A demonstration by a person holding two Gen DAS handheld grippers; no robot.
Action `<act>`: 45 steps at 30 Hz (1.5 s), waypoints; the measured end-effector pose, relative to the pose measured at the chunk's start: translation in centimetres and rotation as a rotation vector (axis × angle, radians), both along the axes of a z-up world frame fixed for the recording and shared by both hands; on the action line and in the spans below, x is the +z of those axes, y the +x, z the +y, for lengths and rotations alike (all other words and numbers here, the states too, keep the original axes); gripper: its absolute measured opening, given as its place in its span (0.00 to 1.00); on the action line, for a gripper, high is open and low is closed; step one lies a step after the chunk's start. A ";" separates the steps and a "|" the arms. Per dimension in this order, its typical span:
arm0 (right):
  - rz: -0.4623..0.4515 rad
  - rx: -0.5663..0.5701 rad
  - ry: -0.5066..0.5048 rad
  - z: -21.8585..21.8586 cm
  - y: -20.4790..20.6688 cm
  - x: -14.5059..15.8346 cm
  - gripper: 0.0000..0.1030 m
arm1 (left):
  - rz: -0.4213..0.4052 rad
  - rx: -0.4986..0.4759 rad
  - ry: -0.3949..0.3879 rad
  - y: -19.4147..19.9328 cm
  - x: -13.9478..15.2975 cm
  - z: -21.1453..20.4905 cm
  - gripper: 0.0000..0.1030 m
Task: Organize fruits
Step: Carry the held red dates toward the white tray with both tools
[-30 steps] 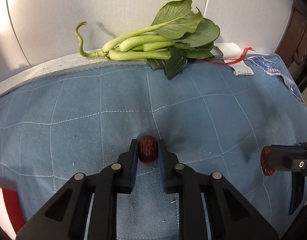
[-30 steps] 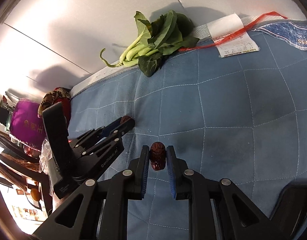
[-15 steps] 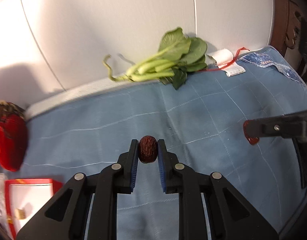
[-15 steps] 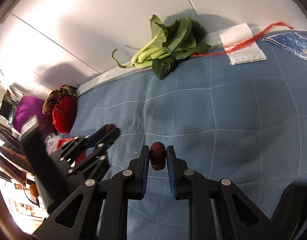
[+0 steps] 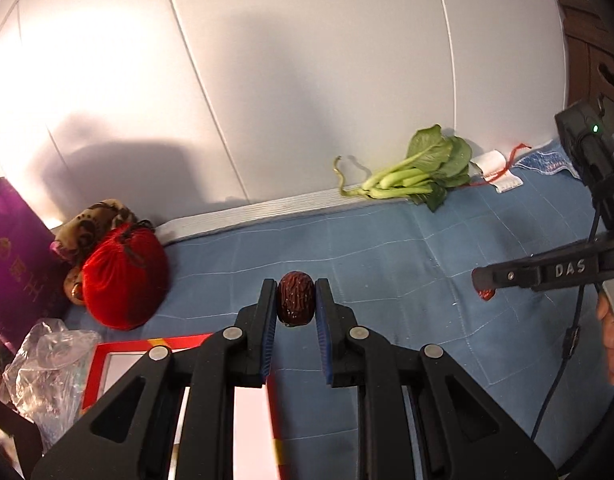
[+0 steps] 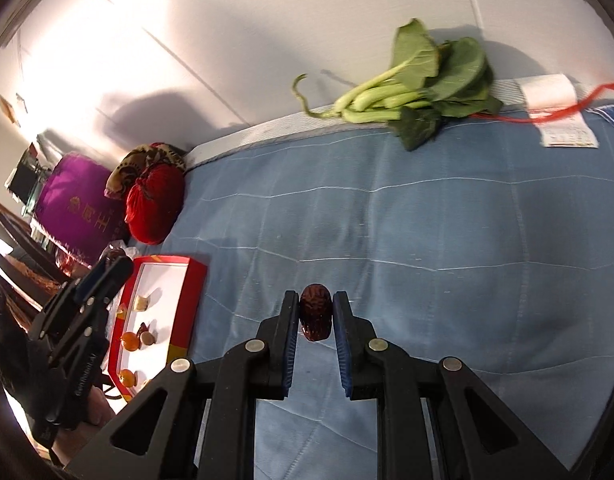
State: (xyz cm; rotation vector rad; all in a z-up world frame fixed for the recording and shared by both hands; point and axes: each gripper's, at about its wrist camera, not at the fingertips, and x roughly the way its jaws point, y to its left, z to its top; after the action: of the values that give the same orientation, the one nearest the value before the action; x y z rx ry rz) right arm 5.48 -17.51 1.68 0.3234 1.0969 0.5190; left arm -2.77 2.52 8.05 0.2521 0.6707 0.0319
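Blue quilted cloth (image 6: pixel 427 220) lies under both grippers. The left gripper (image 5: pixel 295 300) pinches a wrinkled dark red date (image 5: pixel 295 298) above the red tray (image 5: pixel 119 350); the right gripper (image 6: pixel 315 314) clamps a second date (image 6: pixel 315 317). Only the right wrist view shows the tray's orange fruits (image 6: pixel 130 341). Leafy greens (image 6: pixel 419 88) rest at the cloth's far edge, a red velvet pouch (image 5: pixel 123 276) beside the tray.
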 end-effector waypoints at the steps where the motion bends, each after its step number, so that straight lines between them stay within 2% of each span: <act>1: -0.001 0.012 -0.003 0.8 -0.1 0.0 0.17 | -0.005 0.003 0.004 -0.3 0.2 0.3 0.16; 11: -0.007 0.070 -0.038 4.7 -1.0 -0.8 0.17 | -0.026 0.005 0.009 -1.9 1.0 1.6 0.16; 23: -0.012 0.083 -0.030 4.6 -1.3 -0.5 0.17 | -0.006 -0.052 0.010 -1.8 0.7 -0.7 0.16; 32: -0.016 0.089 -0.026 4.4 -1.3 -0.3 0.17 | -0.025 -0.089 0.019 -2.4 1.2 -2.2 0.16; 45: -0.026 0.106 -0.028 4.9 -1.4 -0.2 0.17 | -0.083 -0.069 0.071 -4.0 2.7 -1.4 0.16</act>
State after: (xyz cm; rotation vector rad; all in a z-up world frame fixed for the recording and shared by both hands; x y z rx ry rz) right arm 4.13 -12.58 1.49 0.2345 1.0992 0.5997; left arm -6.80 1.08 10.79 0.3403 0.5783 -0.0004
